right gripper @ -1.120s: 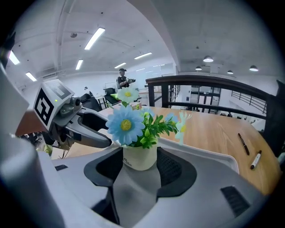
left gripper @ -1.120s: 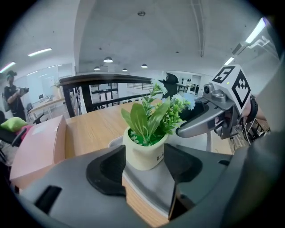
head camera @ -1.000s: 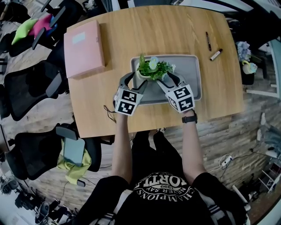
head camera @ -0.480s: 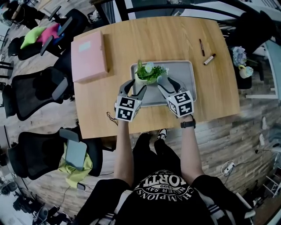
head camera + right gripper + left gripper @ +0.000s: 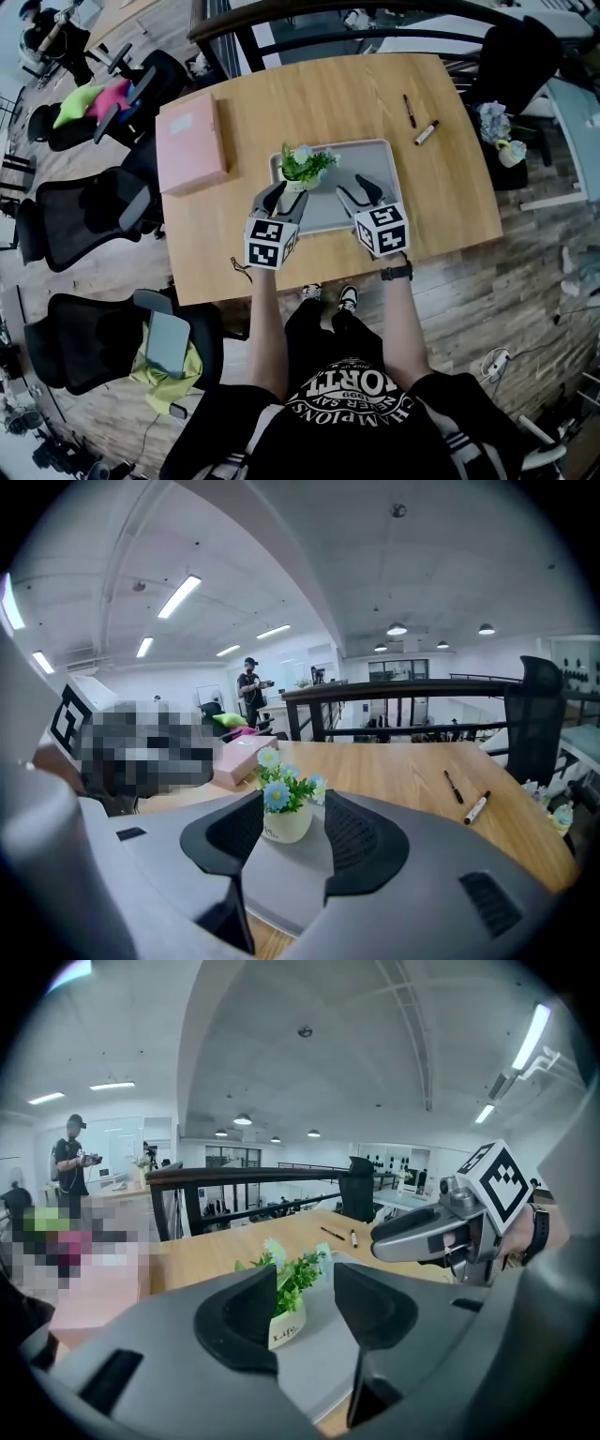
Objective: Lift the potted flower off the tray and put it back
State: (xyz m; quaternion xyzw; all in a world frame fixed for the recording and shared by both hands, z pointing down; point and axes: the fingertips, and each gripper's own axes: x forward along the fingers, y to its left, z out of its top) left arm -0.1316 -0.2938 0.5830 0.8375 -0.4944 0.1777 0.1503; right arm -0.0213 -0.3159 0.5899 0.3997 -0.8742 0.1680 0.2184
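Observation:
The potted flower (image 5: 302, 166), a small white pot with green leaves and pale blooms, stands at the left end of the grey tray (image 5: 375, 159). My left gripper (image 5: 284, 199) hovers just short of the pot, on its near left. My right gripper (image 5: 358, 192) hangs over the tray's near middle, apart from the pot. Both are open, and their jaws have just been closing with nothing between them. In the left gripper view the pot (image 5: 286, 1321) shows beyond the gripper (image 5: 307, 1302). The right gripper view also frames the pot (image 5: 286, 822) past the gripper (image 5: 292, 832).
A flat pink box (image 5: 192, 142) lies left of the tray on the wooden table (image 5: 319, 94). Two pens (image 5: 410, 110) (image 5: 427, 132) lie at the far right. Office chairs (image 5: 84, 211) stand off the table's left edge. A dark railing (image 5: 403, 691) runs behind the table.
Both grippers have drawn back from the pot's sides toward the person and risen. The pot stays on the tray.

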